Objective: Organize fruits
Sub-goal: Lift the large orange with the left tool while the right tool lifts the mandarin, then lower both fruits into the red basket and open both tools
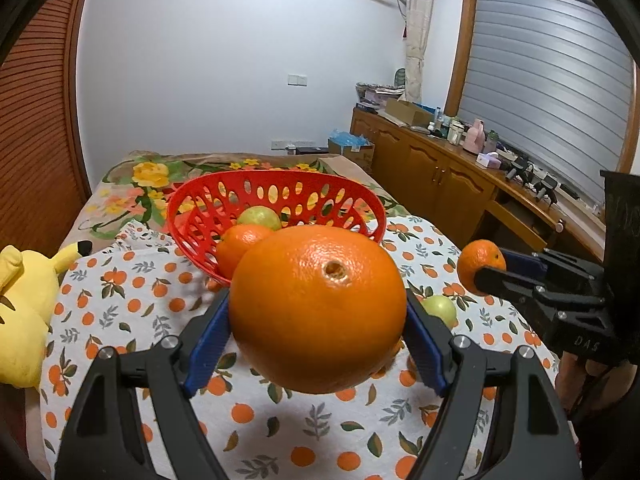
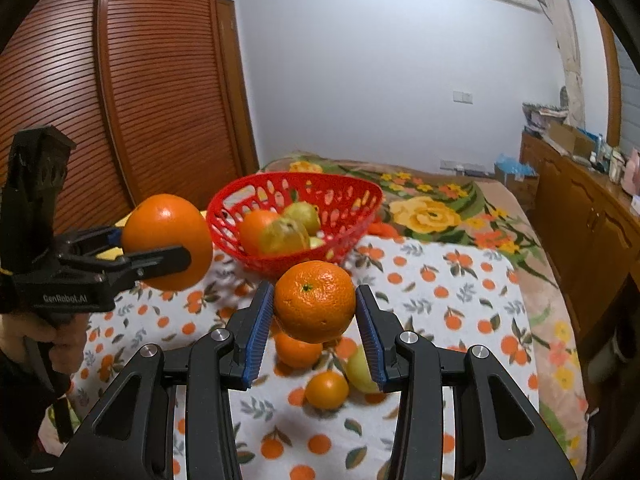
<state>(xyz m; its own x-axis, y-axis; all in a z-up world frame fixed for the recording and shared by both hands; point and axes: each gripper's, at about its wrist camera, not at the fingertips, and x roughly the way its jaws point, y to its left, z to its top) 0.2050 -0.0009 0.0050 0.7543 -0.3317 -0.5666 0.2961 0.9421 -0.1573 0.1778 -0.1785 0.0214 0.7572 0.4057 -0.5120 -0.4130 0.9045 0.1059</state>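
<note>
My left gripper point(image 1: 318, 316) is shut on a large orange point(image 1: 318, 308) and holds it above the cloth, just in front of the red basket point(image 1: 276, 188). The large orange also shows in the right wrist view point(image 2: 166, 224). My right gripper point(image 2: 314, 312) is shut on a smaller orange point(image 2: 314, 300), held above the cloth to the right of the basket point(image 2: 352, 196); it also shows in the left wrist view point(image 1: 478, 266). The basket holds an orange point(image 2: 256, 228) and green-yellow fruits point(image 2: 284, 234). On the cloth below lie two small oranges point(image 2: 326, 390) and a green fruit point(image 2: 360, 372).
A yellow plush toy point(image 1: 24, 312) lies at the left edge of the orange-print cloth point(image 1: 280, 432). A floral bedspread point(image 2: 440, 208) lies behind the basket. A wooden cabinet point(image 1: 440, 168) with clutter runs along the right, a slatted wooden wardrobe point(image 2: 140, 100) on the left.
</note>
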